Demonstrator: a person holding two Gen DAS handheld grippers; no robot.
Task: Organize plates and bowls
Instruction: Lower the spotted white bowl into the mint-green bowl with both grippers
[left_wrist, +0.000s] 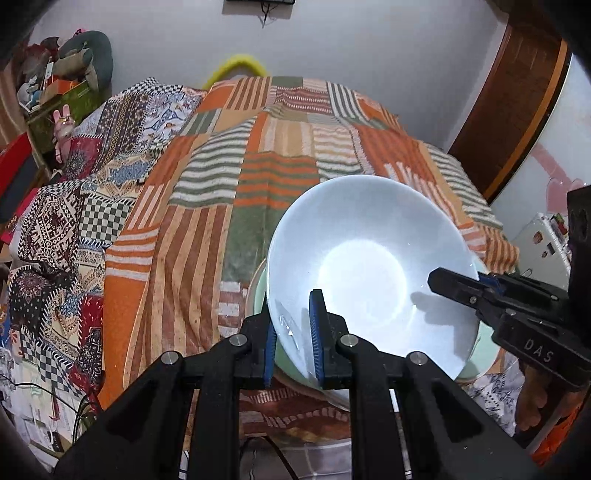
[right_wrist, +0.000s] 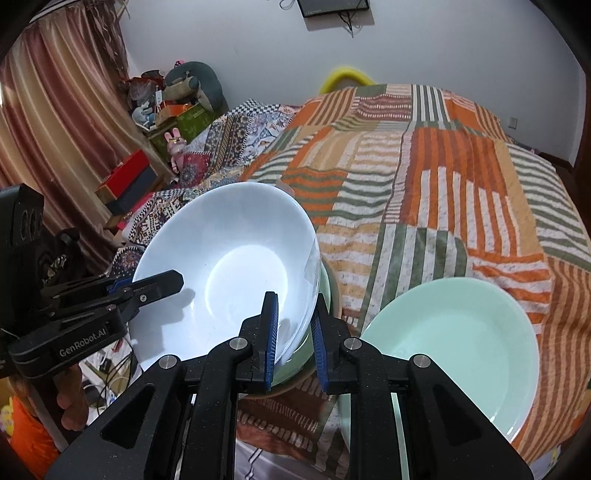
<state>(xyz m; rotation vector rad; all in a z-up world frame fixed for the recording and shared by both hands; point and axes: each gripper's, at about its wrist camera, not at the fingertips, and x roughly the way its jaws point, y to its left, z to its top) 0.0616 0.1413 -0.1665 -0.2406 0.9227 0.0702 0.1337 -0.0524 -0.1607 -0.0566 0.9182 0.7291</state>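
Both my left gripper (left_wrist: 293, 341) and right gripper (right_wrist: 293, 341) have jaws clamped on opposite rims of the white bowl (left_wrist: 369, 269), sharing its weight above the green dishes (right_wrist: 325, 291) on the bed (right_wrist: 443, 184)

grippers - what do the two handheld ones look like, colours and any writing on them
Both grippers are matte black plastic with angular arms, silver round pivot bolts and ribbed blue pads on the two fingers. The left gripper carries white "GenRobot.AI" lettering on its side, seen from the right wrist view. The right gripper shows white letters "DAS" on its body. Orange clothing shows beside the hands.
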